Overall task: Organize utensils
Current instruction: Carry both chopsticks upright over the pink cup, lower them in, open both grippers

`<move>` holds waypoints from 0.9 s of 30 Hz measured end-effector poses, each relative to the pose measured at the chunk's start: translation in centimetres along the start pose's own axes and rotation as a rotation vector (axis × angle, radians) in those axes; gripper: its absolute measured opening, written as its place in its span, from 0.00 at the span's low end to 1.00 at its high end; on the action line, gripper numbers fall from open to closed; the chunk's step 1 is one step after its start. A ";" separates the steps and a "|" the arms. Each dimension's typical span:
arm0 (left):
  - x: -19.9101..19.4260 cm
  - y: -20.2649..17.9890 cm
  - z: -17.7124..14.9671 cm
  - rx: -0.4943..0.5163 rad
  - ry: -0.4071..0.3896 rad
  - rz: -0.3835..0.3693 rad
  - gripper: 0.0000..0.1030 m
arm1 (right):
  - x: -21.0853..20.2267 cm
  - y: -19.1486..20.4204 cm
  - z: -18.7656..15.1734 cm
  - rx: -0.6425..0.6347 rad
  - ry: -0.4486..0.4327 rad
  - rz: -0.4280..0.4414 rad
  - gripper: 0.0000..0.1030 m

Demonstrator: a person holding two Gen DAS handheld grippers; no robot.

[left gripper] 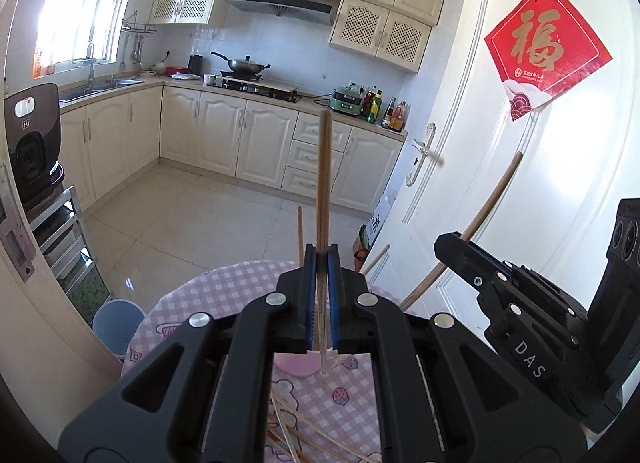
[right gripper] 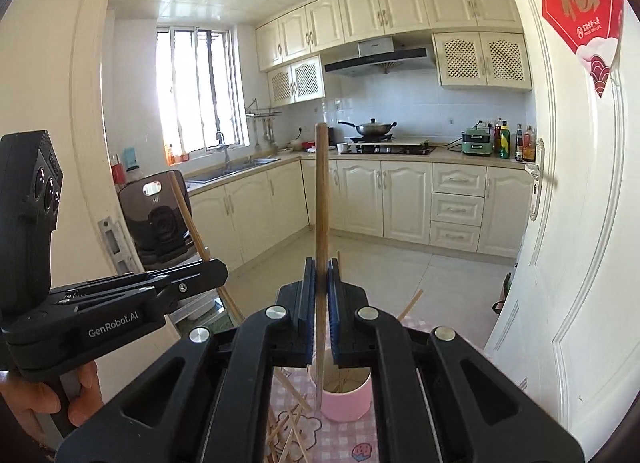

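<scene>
- The left claw point(left gripper: 322, 259) is clenched on a wooden chopstick point(left gripper: 323, 183) that stands nearly upright between its blue pads, its lower tip hanging just above the pink cup point(left gripper: 294, 367).
- The right claw point(right gripper: 320, 267) is likewise clenched on a second chopstick point(right gripper: 321, 199), also close to upright, its lower end reaching down to the mouth of the pink cup point(right gripper: 348, 399).
- In the left wrist view the right claw shows at the right edge, its stick slanting up toward the door; in the right wrist view the left claw sits at the left, with a hand point(right gripper: 44, 403) wrapped round its grip.
- The pink cup stands on the worktop point(left gripper: 224, 287), a round table under a pink checked cloth printed with strawberries; other sticks already rise from the cup.
- Loose chopsticks point(left gripper: 296, 435) lie scattered and crossed on the cloth at the near edge of the worktop, beside the cup.
- Beyond the far edge of the worktop lies a pale tiled floor point(left gripper: 180, 223), with a light blue bin point(left gripper: 116, 323) just beside the table.
- Cream cabinets point(left gripper: 240, 139) run in an L under a counter carrying a sink, a hob with a wok point(left gripper: 244, 65), and bottles.
- A white door point(left gripper: 500, 183) on the right bears a red paper decoration point(left gripper: 546, 51).
</scene>
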State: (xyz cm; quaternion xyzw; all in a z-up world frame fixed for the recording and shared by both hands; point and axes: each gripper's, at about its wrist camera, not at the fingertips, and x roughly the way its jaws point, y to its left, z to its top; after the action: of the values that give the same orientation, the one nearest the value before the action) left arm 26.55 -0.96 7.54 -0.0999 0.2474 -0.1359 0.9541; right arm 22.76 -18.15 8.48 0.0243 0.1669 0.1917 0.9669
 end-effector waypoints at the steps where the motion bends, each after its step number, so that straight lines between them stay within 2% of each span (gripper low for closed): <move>1: 0.2 0.1 0.2 -0.008 -0.013 0.003 0.05 | 0.2 -0.2 0.0 0.004 -0.012 -0.012 0.04; 5: 1.7 0.5 0.6 -0.038 -0.061 0.016 0.05 | 1.0 -1.3 -0.3 0.020 -0.046 -0.039 0.04; 9: 3.3 1.2 -0.1 -0.055 -0.085 0.030 0.05 | 2.5 -2.2 -1.0 0.025 -0.038 -0.046 0.04; 16: 6.1 2.4 -2.7 -0.044 -0.022 0.035 0.06 | 4.5 -3.0 -3.5 0.048 0.003 -0.042 0.04; 27: 7.4 2.0 -5.4 0.006 0.024 0.052 0.06 | 5.5 -2.5 -6.4 0.036 0.071 -0.026 0.04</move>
State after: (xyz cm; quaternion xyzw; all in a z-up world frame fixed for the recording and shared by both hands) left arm 30.49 -2.03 -0.88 -0.0891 0.2610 -0.1130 0.9546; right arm 26.33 -18.46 0.47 0.0330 0.2048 0.1769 0.9621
